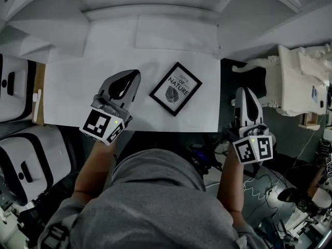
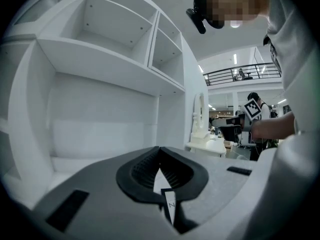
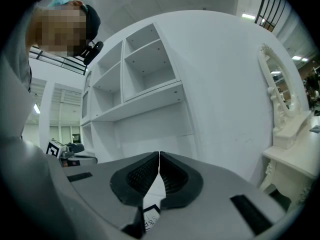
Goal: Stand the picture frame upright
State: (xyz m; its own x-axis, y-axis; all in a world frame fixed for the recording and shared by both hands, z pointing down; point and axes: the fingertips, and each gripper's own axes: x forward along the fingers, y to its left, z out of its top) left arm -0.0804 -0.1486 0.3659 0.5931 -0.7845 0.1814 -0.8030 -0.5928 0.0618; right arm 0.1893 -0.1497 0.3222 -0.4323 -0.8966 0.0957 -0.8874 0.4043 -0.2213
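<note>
A black picture frame with a leaf print and lettering lies flat on the white desk top, turned like a diamond. My left gripper hovers over the desk just left of the frame, jaws shut with nothing held. My right gripper is off the desk's right edge, lower right of the frame, also shut and empty. In the left gripper view the shut jaws point at the white shelving, and a sliver of the frame shows below them. The right gripper view shows shut jaws and a corner of the frame.
A white shelf unit rises behind the desk. An ornate white dressing table stands to the right. White appliances sit at the left. Cables and gear clutter the floor at lower right.
</note>
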